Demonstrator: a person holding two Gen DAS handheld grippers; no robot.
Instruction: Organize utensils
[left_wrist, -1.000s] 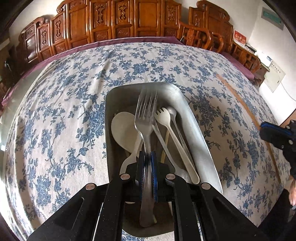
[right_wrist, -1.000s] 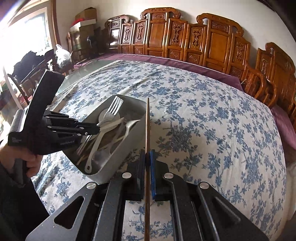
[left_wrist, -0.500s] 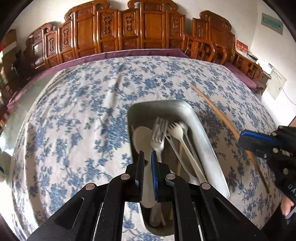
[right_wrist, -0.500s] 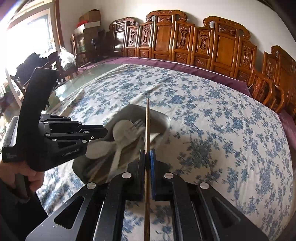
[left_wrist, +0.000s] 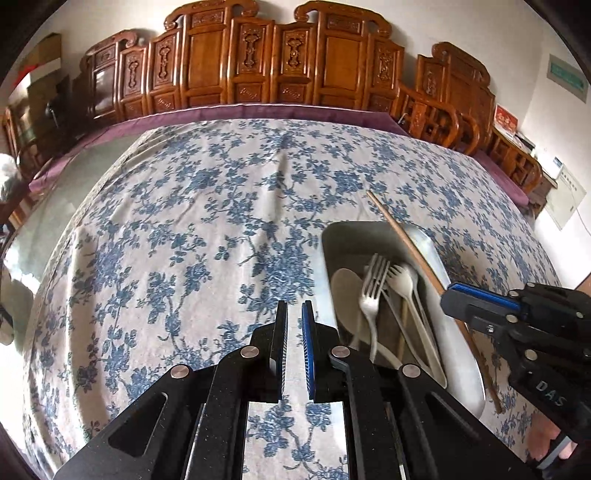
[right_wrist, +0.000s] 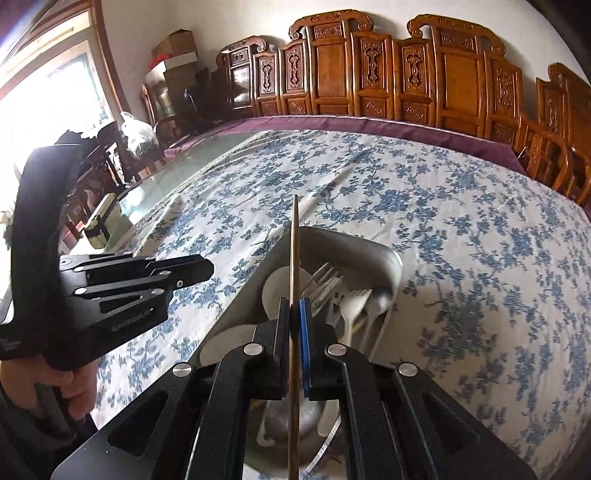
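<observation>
my right gripper (right_wrist: 292, 314) is clamped on 1 wooden chopstick (right_wrist: 294, 251) just above the metal tray (left_wrist: 461, 369). i lower it level beside the fork (left_wrist: 371, 291), then release. my left gripper (left_wrist: 293, 332) is nearly shut, holding nothing, beside the tray.

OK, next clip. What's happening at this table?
A person with a gripper in each hand is sorting cutlery into a metal tray on a floral tablecloth. The right gripper is shut on a wooden chopstick and holds it above the tray. The left gripper is nearly closed with nothing between its fingers, over the cloth beside the tray. A metal fork, a white plastic fork and a white spoon already lie in the tray.
</observation>
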